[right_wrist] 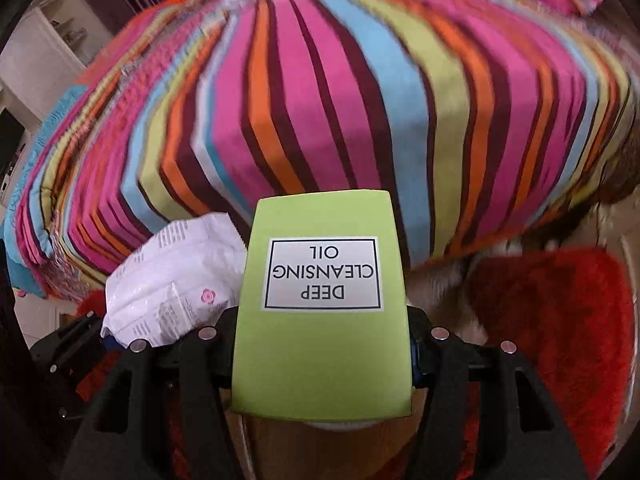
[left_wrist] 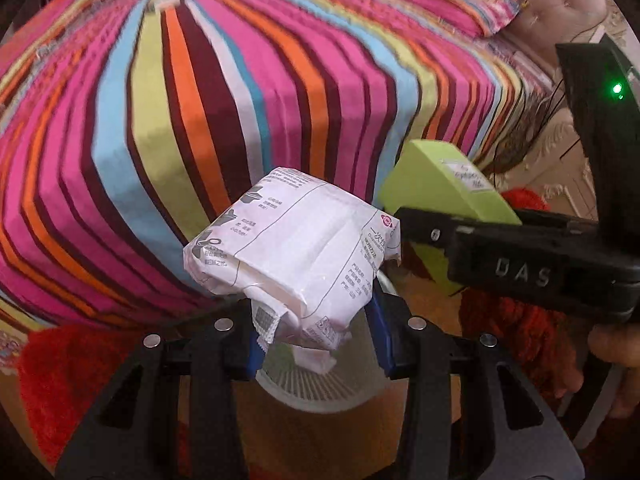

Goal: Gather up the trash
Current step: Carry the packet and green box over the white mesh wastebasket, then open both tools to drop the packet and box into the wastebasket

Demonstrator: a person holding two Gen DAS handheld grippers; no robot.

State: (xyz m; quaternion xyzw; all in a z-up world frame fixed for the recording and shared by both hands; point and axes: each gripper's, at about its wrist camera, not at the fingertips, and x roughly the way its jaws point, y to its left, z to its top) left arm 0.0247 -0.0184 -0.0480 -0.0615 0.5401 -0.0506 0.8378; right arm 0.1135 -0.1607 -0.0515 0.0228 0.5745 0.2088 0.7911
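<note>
The left gripper (left_wrist: pixel 316 344) pinches a crumpled white packet (left_wrist: pixel 292 240) between its fingers, above a white slatted basket (left_wrist: pixel 320 390). Just beside it, the right gripper (right_wrist: pixel 320 354) clamps a green box (right_wrist: pixel 324 320) labelled "Deep Cleansing Oil". A striped bed (left_wrist: pixel 240 100) lies behind.

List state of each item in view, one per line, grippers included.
left gripper: shut on white wrapper.
white wrapper: crumpled, held off the bed.
right gripper: shut on green box.
green box: closed, held, label upside down in the right wrist view.
white mesh bin: under the left gripper, contents not visible.
</note>
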